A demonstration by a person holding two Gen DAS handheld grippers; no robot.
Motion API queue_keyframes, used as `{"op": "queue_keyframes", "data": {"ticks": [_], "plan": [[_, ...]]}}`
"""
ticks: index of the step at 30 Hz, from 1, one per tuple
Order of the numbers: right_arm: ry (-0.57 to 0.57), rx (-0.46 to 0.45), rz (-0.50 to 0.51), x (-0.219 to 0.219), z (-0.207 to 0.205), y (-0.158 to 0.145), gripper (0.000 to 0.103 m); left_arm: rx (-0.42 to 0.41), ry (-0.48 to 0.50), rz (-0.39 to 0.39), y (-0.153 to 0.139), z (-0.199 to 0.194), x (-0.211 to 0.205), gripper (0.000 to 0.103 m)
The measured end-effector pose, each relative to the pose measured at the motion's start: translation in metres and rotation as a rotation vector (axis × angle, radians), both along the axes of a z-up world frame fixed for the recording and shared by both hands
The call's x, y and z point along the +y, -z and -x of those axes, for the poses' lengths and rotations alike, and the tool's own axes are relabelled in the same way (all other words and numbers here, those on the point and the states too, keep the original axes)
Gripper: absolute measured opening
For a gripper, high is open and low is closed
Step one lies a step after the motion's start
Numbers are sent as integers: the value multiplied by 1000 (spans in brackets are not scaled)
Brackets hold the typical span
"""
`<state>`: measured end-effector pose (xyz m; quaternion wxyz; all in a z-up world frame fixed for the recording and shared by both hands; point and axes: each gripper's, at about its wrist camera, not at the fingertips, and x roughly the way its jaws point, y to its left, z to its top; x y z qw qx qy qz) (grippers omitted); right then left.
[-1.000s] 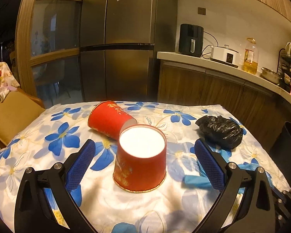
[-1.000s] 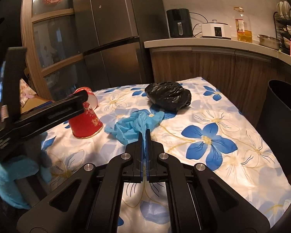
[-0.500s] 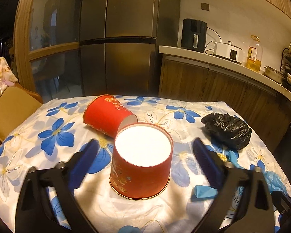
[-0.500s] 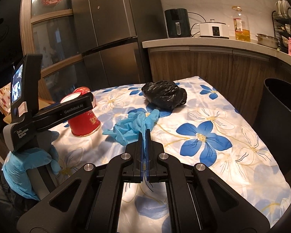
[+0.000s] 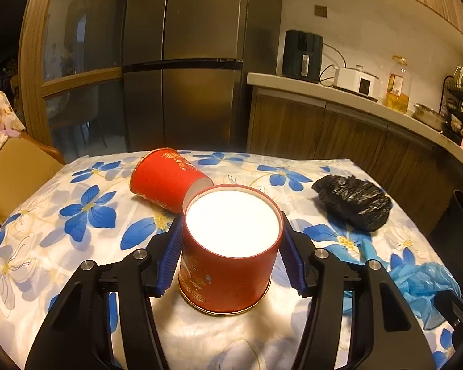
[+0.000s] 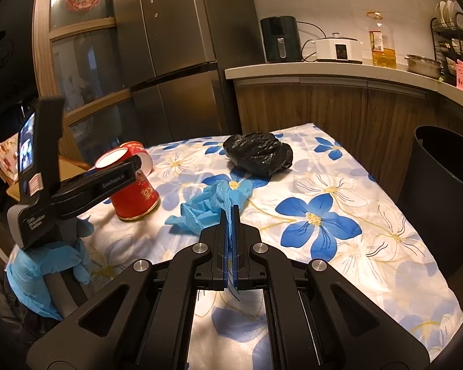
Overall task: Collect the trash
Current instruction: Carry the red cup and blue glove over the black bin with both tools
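An upside-down red paper cup stands on the floral tablecloth. My left gripper is shut on it, blue pads touching both sides; it also shows in the right wrist view. A second red cup lies on its side just behind. My right gripper is shut on a crumpled blue plastic glove, which trails on the cloth ahead of the fingers. A black plastic bag lies farther back on the table.
A black trash bin stands on the floor past the table's right edge. A fridge and a wooden counter with appliances are behind the table. A chair stands at the left.
My left gripper has moved forward and closed from wide open onto the upright cup. My right gripper has stayed shut on the blue glove, shifting slightly.
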<state>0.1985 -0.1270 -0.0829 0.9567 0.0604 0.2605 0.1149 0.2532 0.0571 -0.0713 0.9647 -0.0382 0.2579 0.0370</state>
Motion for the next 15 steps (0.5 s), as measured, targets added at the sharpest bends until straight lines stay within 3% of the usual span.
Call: {"op": "queue_keyframes", "data": {"ticks": [8,15], "plan": [[-3,-49,-10,-17,18,-23,1,-10,17,11,-15,43,-15,57],[24,-85,-15,-43,37,-42,1,-11,99,41,-27,68,-43,57]]}}
